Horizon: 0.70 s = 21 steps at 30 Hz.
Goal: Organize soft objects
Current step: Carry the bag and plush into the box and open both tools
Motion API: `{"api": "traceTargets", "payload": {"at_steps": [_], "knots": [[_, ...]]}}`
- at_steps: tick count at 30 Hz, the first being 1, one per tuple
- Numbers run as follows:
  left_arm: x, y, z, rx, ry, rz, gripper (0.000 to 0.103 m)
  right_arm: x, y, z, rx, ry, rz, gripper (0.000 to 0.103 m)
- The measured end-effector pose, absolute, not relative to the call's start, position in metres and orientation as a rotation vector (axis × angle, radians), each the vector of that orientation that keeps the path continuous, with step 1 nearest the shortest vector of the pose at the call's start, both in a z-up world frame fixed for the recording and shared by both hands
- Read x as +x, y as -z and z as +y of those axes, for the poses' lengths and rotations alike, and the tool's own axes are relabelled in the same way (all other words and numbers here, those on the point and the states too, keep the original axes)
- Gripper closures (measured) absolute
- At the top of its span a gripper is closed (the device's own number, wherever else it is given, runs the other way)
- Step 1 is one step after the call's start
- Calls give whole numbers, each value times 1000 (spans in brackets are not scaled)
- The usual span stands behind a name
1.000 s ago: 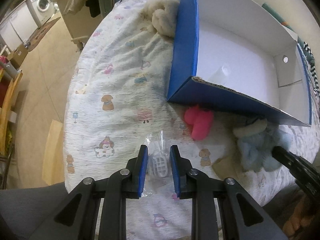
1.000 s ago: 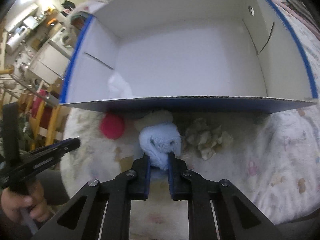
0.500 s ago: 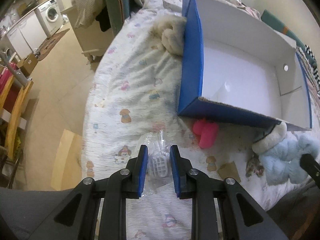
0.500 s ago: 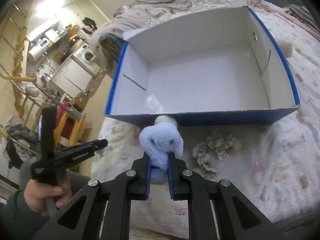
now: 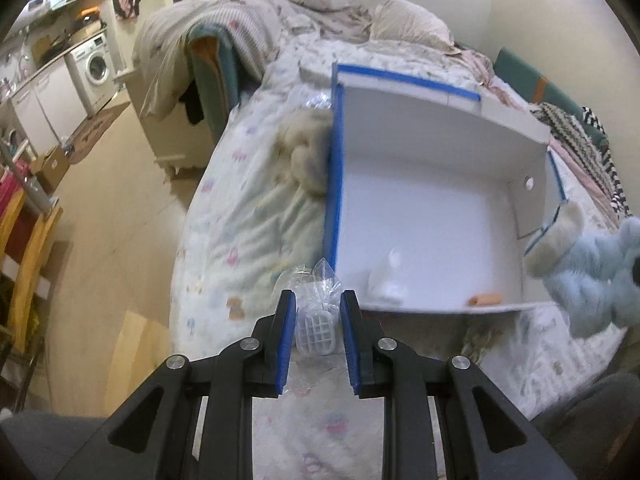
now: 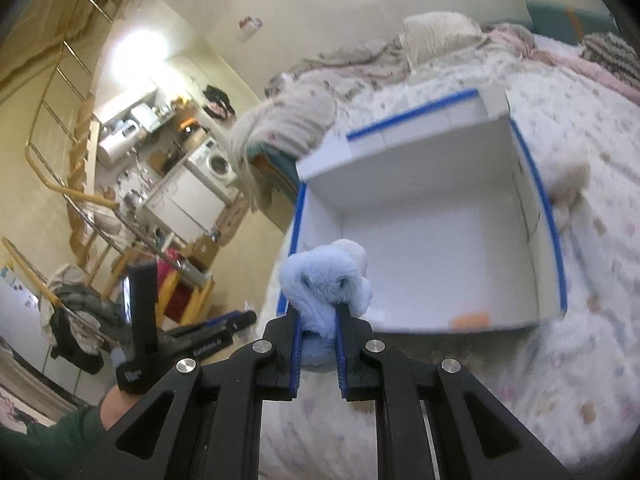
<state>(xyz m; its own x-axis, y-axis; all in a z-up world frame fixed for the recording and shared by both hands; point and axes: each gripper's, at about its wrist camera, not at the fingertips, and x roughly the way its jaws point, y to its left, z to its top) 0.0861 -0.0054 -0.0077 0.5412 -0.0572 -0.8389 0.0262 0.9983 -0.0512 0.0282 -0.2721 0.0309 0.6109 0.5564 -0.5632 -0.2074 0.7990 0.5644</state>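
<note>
In the left wrist view, open floor (image 5: pixel 120 216) is seen left of the bed (image 5: pixel 248 216), whose edge curves down past the tool. The left tool (image 5: pixel 316 320) is narrowed on a clear plastic bag (image 5: pixel 316 312) holding a white gridded piece, raised above the quilt. A cream fluffy item (image 5: pixel 308 156) is pressed against the left wall of the blue-edged box (image 5: pixel 334 184), which is open-topped with much bare white floor; a small white scrap (image 5: pixel 386 284) and an orange bit (image 5: pixel 486 300) are seen by its near wall. At the right, the right tool (image 6: pixel 318 320) is clamped on a light blue plush (image 6: pixel 326 284), held up over the box's near left corner.
</note>
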Motion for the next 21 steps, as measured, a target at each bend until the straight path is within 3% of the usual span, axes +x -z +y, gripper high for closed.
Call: {"api": "traceTargets", "payload": {"at_steps": [7, 21], "knots": [[113, -11, -22, 1, 78, 964, 82, 59, -42, -296, 564, -444, 742, 87], [177, 5, -75, 85, 152, 1001, 82, 118, 0, -306, 568, -351, 828, 87]]}}
